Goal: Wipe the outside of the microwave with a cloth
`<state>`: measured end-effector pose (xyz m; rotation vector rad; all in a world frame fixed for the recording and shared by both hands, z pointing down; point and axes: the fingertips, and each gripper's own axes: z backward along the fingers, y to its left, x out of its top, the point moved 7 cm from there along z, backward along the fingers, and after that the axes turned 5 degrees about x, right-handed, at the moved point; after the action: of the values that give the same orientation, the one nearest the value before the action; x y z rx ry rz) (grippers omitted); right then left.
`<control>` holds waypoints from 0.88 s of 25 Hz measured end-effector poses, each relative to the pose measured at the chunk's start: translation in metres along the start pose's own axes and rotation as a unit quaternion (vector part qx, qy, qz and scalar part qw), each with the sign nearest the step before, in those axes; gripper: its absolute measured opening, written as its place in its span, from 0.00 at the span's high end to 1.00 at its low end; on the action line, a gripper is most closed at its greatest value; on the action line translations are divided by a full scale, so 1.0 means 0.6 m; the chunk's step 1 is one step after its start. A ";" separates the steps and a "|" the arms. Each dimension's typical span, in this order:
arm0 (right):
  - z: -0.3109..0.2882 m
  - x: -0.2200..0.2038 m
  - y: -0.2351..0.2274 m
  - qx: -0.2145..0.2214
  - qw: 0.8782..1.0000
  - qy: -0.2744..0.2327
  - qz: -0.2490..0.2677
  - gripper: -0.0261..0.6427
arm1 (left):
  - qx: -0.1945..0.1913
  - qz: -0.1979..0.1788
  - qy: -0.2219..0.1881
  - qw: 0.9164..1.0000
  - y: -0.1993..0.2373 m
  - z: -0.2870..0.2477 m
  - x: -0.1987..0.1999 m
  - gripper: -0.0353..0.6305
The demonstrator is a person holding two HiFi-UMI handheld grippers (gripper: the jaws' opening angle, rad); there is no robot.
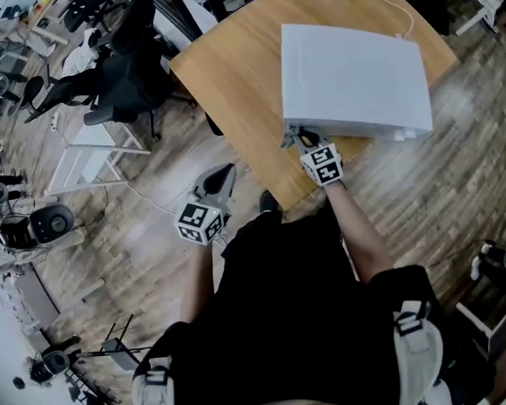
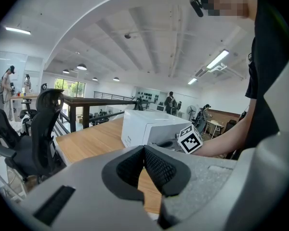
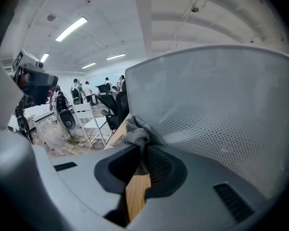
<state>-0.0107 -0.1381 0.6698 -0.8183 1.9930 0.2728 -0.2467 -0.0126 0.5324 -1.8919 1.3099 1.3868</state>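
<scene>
**Fingers pinched on the cloth at the microwave's near face**

Fingers of my right gripper [image 3: 143, 150] are clamped on a fold of the grey cloth [image 3: 135, 131], which is bunched against the dotted near face of the microwave [image 3: 216, 114]. My left gripper [image 2: 144, 150] is pressed closed on nothing and hangs off the table [image 1: 236, 66], over the floor.

Only a small fold seems pinched, so I judge a hard drag across that face could pull the cloth free. The microwave sits close to the table's right-hand edge, and a firm sideways shove might walk it toward the drop. The white cable [image 1: 396, 11] behind it could tug if it shifts.

For room, bare tabletop lies to the microwave's left. The near table edge runs just under my right gripper, and the black chair [image 1: 126, 66] stands well apart.
</scene>
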 end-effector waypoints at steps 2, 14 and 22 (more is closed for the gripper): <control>-0.007 -0.009 -0.002 -0.002 1.000 0.005 -0.004 0.91 | -0.004 -0.001 0.003 1.000 -0.001 -0.004 -0.001 0.94; -0.038 -0.054 0.003 -0.013 0.998 0.042 -0.036 0.92 | -0.014 -0.004 0.009 1.000 0.007 -0.001 -0.004 0.94; -0.051 -0.066 -0.002 -0.015 0.998 0.047 -0.038 0.92 | -0.018 -0.007 0.011 1.000 0.011 -0.011 -0.006 0.94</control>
<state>-0.0173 -0.1367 0.7192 -0.9388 2.0436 0.2241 -0.2496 -0.0194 0.5393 -1.9429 1.2873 1.3947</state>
